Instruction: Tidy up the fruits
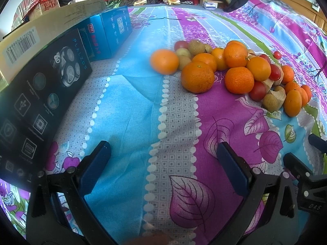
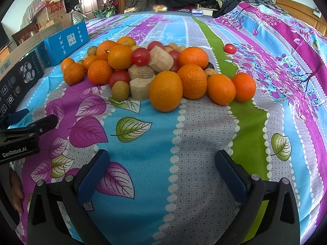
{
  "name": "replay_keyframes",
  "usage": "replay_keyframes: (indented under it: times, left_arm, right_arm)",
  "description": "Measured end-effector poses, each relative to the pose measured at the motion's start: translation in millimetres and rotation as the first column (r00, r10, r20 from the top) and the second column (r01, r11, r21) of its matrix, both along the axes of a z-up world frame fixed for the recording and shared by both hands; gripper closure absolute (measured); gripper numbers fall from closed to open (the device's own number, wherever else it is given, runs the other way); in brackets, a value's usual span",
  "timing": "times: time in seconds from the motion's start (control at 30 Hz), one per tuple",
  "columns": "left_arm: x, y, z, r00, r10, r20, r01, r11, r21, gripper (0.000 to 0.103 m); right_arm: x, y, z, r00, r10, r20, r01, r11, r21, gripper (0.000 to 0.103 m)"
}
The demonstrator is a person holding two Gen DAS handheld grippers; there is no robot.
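Judging from how the fruit lies, the sorting has barely begun — the oranges, cherry tomatoes, small brown longan-like fruits and pale cut chunks sit in one mixed heap point(image 2: 155, 71) on the patterned cloth point(image 2: 200, 134) that covers the desk. Only two pieces lie apart from it: a single cherry tomato point(image 2: 230, 48) rests alone on the green stripe behind the heap on its right, and one orange point(image 1: 164, 61) sits at the heap's left edge in the left wrist view, blurred, touching or just beside its neighbours. The right tongs point(image 2: 161, 175) are spread wide and hold nothing, low over bare cloth just short of the big front orange point(image 2: 166, 91). The left tongs point(image 1: 163, 167) are likewise spread and empty, nearer the black carton point(image 1: 44, 94) and the blue boxes point(image 1: 110, 34) along the left side, with the heap ahead and to their right. No bowl, tray or separate group by kind shows anywhere, so nearly all remains — picking each kind out of the heap and setting like with like.
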State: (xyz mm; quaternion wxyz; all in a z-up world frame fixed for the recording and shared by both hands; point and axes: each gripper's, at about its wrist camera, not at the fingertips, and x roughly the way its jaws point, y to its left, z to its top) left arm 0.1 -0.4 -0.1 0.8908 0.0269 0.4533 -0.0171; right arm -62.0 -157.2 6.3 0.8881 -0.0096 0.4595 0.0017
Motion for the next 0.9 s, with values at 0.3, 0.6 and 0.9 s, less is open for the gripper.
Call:
replay_keyframes:
  times: [0.3, 0.6, 0.9]
  left_arm:
    - [-3.2, 2.7, 2.3, 1.0, -0.005, -0.005, 0.005, 1.0, 0.003, 0.0]
    - [11.4, 17.5, 18.8, 0.999, -0.05, -0.019, 0.047, 0.991, -0.121, 0.022]
    - [47.3, 0.6, 23.7, 0.99, -0.138, 0.003, 0.135, 0.969, -0.206, 0.024]
  right_arm:
    - [-2.5, -1.6, 3.1, 1.0, 0.012, 0.001, -0.013, 1.0, 0.015, 0.0]
    - [-19.4, -4.8, 5.8, 0.998, 0.062, 0.006, -0.062, 0.997, 0.036, 0.0]
    - [-19.5, -1.7, 3.9, 0.998, 0.057, 0.007, -0.058, 0.998, 0.027, 0.0]
